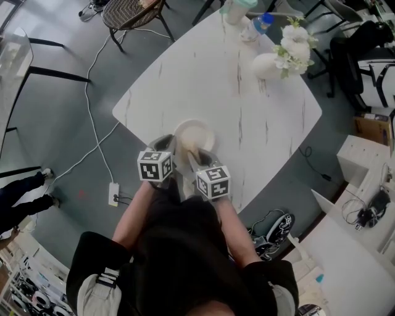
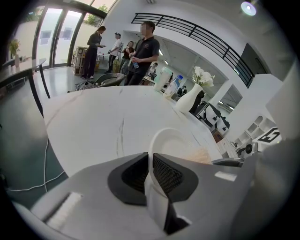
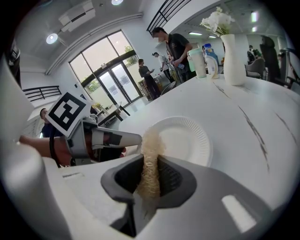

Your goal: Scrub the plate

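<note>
A white paper plate point(image 1: 196, 135) lies near the front edge of the marbled white table point(image 1: 259, 117). My left gripper point(image 1: 168, 148) is shut on the plate's near rim point(image 2: 154, 187), which runs thin and upright between the black pads point(image 2: 166, 174). My right gripper point(image 1: 192, 157) is shut on a tan loofah scrubber point(image 3: 151, 164). The scrubber's frayed tip point(image 3: 152, 138) stands over the plate's near edge point(image 3: 185, 138), whether touching I cannot tell. The left gripper point(image 3: 119, 138) shows just left of the scrubber.
A white vase with white flowers point(image 1: 281, 55), a water bottle point(image 1: 256, 26) and a pale container point(image 1: 233, 9) stand at the table's far side. Several people point(image 2: 143, 51) stand beyond the table. A chair point(image 1: 133, 13) and a floor cable point(image 1: 92, 117) lie to the left.
</note>
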A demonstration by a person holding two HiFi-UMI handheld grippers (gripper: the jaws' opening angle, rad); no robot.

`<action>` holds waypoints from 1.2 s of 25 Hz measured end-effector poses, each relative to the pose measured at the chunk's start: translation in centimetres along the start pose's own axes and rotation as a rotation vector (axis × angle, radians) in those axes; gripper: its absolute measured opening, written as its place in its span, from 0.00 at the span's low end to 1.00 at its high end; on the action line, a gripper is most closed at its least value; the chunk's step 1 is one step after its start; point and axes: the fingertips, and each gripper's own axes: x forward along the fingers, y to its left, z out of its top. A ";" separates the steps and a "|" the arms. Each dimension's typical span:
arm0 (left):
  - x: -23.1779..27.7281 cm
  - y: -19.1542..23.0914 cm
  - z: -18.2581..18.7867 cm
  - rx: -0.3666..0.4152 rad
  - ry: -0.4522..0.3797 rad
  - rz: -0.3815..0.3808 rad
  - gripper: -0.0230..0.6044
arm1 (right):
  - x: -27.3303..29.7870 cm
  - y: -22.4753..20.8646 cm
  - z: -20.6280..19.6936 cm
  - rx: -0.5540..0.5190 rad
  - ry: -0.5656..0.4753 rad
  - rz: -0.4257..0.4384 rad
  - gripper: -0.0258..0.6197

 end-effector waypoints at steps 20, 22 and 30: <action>0.0 0.0 0.0 0.001 -0.001 0.012 0.10 | -4.3 -6.3 -0.1 0.055 -0.040 -0.135 0.15; 0.0 -0.1 0.0 0.002 0.000 0.013 0.10 | -4.8 -7.0 -0.1 0.064 -0.045 -0.151 0.15; 0.0 -0.1 0.1 0.001 -0.003 0.014 0.10 | -4.9 -7.2 0.1 0.067 -0.052 -0.160 0.15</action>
